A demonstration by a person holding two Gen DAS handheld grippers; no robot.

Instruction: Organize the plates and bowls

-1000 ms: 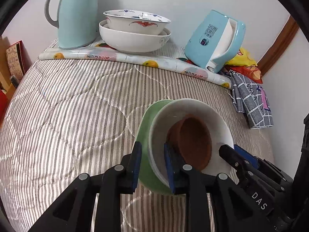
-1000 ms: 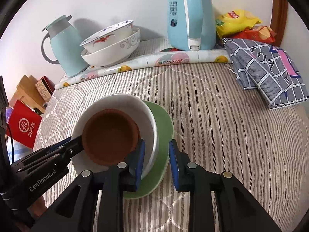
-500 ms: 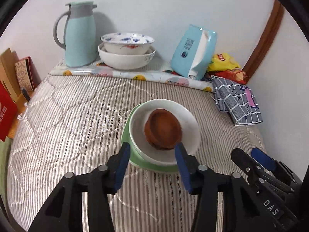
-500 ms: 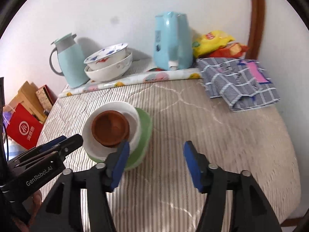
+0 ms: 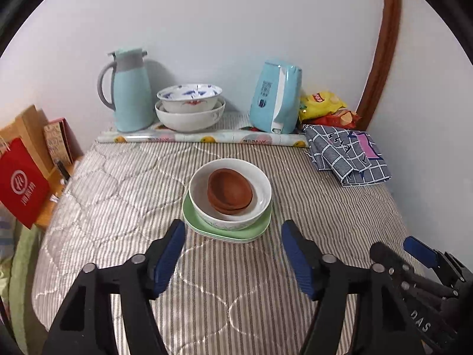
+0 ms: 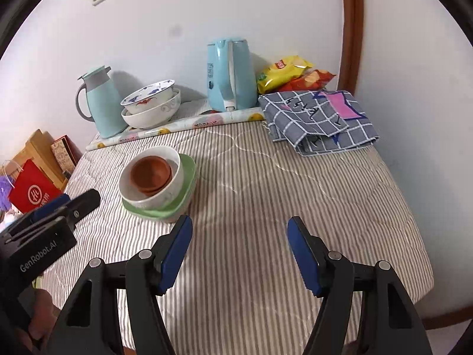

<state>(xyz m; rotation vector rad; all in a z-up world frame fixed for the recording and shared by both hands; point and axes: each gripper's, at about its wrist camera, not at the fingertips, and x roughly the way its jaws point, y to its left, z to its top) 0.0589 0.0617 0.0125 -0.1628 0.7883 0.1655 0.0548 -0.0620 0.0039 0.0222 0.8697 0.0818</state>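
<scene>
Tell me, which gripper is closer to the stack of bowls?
Left. The left gripper sits open just in front of the stack of bowls; the right gripper, also open, sits off to its right.

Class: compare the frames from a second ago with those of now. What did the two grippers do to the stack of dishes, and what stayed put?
Both let go: the left gripper and right gripper have just been opening, off the green plates, and backed away, empty. White bowl, brown bowls and everything by the wall stayed.

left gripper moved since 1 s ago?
Yes. The left gripper has backed away from the green plate; its jaws, which straddled the plate's rim, have just been opening and now stand clear with nothing between them.
</scene>
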